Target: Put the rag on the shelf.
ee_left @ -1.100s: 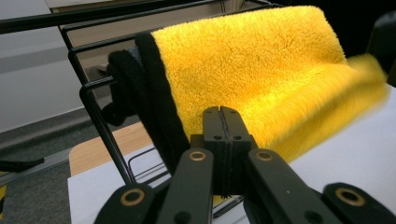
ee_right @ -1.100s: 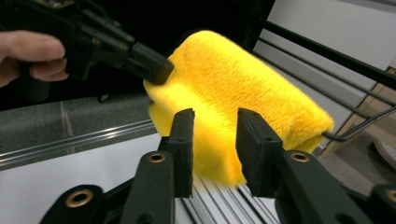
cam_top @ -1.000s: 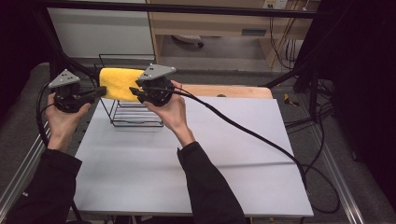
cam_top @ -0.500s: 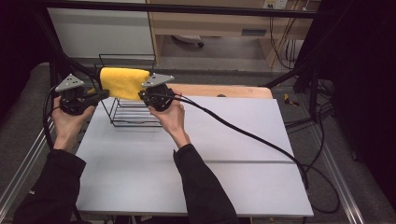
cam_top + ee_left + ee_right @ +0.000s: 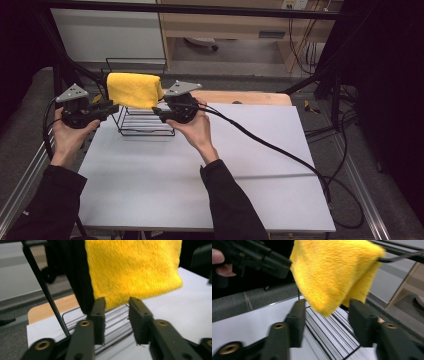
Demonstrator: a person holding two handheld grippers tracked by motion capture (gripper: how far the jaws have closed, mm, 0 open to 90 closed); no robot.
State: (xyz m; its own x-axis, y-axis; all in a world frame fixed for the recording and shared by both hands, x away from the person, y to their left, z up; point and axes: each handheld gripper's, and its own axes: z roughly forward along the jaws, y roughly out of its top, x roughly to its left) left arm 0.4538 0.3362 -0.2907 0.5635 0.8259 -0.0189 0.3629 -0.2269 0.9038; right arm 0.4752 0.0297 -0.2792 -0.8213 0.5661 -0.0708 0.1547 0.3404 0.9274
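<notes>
High view: yellow towel (image 5: 134,90) draped over wire rack (image 5: 145,122); left gripper (image 5: 111,107) and right gripper (image 5: 156,113) flank it, jaws apart, empty.

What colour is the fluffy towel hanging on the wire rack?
Bright yellow. The towel shows best in the left gripper view, draped over the black wire rack.

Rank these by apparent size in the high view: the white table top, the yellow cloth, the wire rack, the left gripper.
1. white table top
2. wire rack
3. yellow cloth
4. left gripper

The cloth and the gripper look close in size, so their order is unsure.
</notes>
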